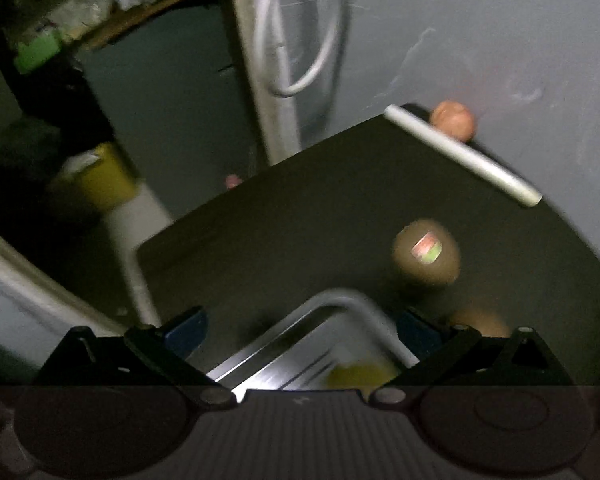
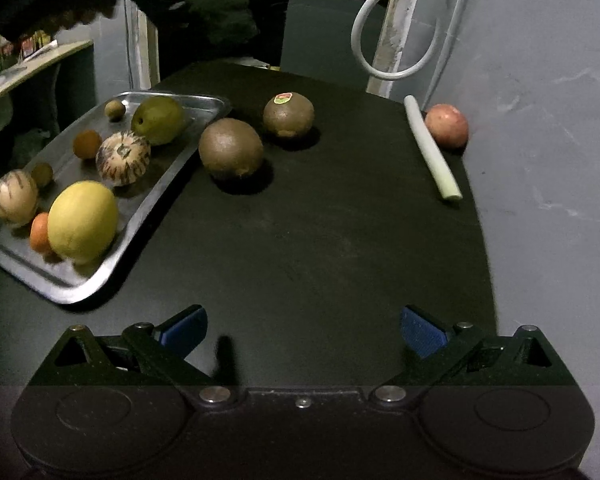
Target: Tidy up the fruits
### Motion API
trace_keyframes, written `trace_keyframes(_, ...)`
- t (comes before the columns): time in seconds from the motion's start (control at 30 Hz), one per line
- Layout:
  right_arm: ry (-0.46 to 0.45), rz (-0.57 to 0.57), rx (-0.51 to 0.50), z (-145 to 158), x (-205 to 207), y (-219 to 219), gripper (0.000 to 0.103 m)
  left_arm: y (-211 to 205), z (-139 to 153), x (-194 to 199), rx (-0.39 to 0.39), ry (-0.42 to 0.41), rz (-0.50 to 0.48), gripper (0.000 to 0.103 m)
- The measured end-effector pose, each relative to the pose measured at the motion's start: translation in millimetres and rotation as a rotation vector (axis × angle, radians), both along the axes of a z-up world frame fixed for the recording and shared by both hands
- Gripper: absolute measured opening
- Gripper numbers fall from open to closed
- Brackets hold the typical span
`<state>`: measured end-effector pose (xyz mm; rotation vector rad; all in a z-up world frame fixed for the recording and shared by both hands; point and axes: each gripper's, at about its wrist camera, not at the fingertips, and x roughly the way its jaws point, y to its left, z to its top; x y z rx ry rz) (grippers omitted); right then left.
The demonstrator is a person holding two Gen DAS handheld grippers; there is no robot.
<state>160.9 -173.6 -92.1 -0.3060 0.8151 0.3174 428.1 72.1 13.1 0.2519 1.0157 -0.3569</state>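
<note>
In the right wrist view a metal tray [image 2: 156, 216] lies at the left of the black table [image 2: 320, 240]. It holds a big yellow fruit [image 2: 83, 222], two striped melons [image 2: 123, 158], a green pear [image 2: 158, 120] and several small orange and brown fruits. Two brown round fruits rest on the table beside it: a plain one [image 2: 231, 149] and one with a sticker [image 2: 288, 114]. A red apple [image 2: 446, 126] sits at the far right by the wall. My right gripper [image 2: 303, 330] is open above bare table. My left gripper [image 1: 302, 330] is open over the tray corner [image 1: 340, 300], empty; the stickered fruit [image 1: 426, 251] lies ahead of it.
A pale green stalk [image 2: 432, 148] lies near the apple along the table's right edge. A grey wall [image 2: 548, 120] bounds the right side, with a white cable loop [image 2: 380, 40] hanging behind. A shelf [image 2: 32, 64] with packets stands at the left. The left wrist view is blurred.
</note>
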Motion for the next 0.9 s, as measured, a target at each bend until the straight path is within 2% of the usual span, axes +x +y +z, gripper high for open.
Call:
trace_keyframes(0.17,-0.008,-0.025,0.079,-6.6,18.7,9.3,0.102,-23.0,-21.1,32.0,-0.124,0.123,-0.015,0.102)
trace_keyframes(0.37,-0.017,-0.084,0.186,-12.8,40.6,15.9,0.102,-46.8,-48.9,55.6,-0.171,0.226,0.005,0.102)
trace_keyframes(0.57,-0.040,-0.085,0.253,-17.0,58.4,25.5,0.100,-52.1,-61.5,68.7,-0.250,0.294,0.071,0.102)
trace_keyframes(0.7,-0.052,-0.054,0.247,-21.1,68.3,36.7,0.096,-56.4,-64.3,71.6,-0.261,0.305,0.086,0.102)
trace_keyframes(0.9,-0.068,-0.023,0.223,-25.4,79.5,51.4,0.091,-61.8,-69.7,71.2,-0.249,0.322,0.113,0.094)
